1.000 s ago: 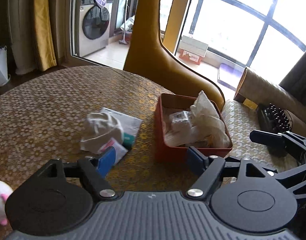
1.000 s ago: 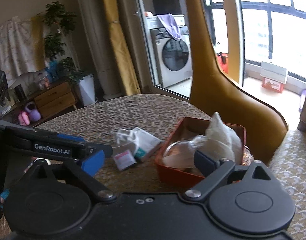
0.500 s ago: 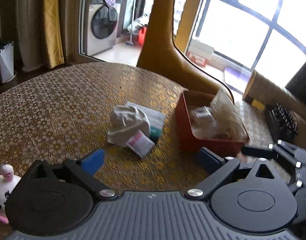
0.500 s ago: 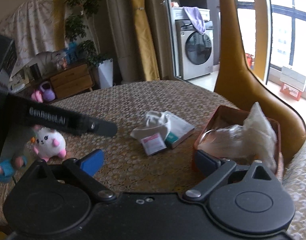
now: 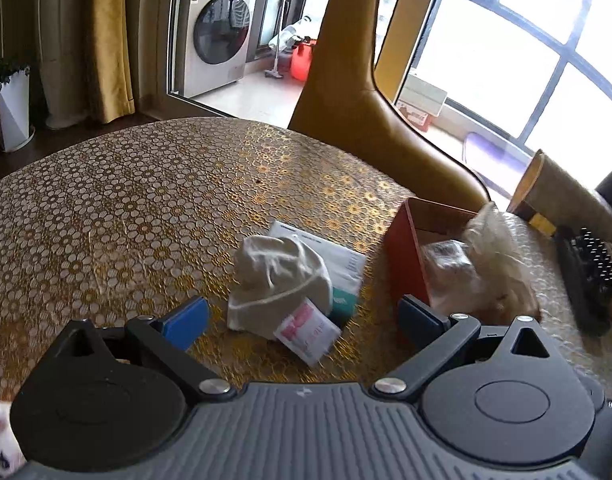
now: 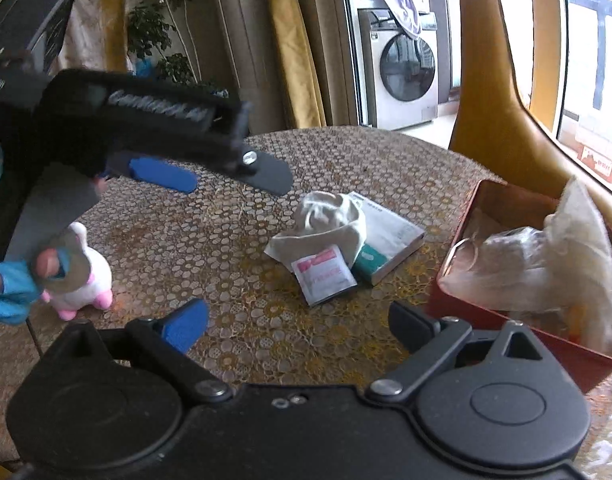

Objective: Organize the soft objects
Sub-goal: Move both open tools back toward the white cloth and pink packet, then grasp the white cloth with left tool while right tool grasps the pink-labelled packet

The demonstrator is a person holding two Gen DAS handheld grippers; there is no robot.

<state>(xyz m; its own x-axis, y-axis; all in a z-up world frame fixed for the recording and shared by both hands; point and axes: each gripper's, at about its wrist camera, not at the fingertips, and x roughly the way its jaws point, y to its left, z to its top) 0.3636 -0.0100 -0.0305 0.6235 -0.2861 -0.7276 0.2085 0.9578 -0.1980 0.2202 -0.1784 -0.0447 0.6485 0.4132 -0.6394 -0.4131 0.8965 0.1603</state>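
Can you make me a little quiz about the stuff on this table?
1. True or false: the red box is empty.
2. What lies partly on top of the white-and-green packet: A) the beige drawstring pouch, B) the plush bunny, C) a spoon?
3. Fill in: the small pink-and-white sachet lies on the table, right in front of the ____.

Key: 1. False, it holds crumpled clear plastic bags. 2. A. 3. pouch.
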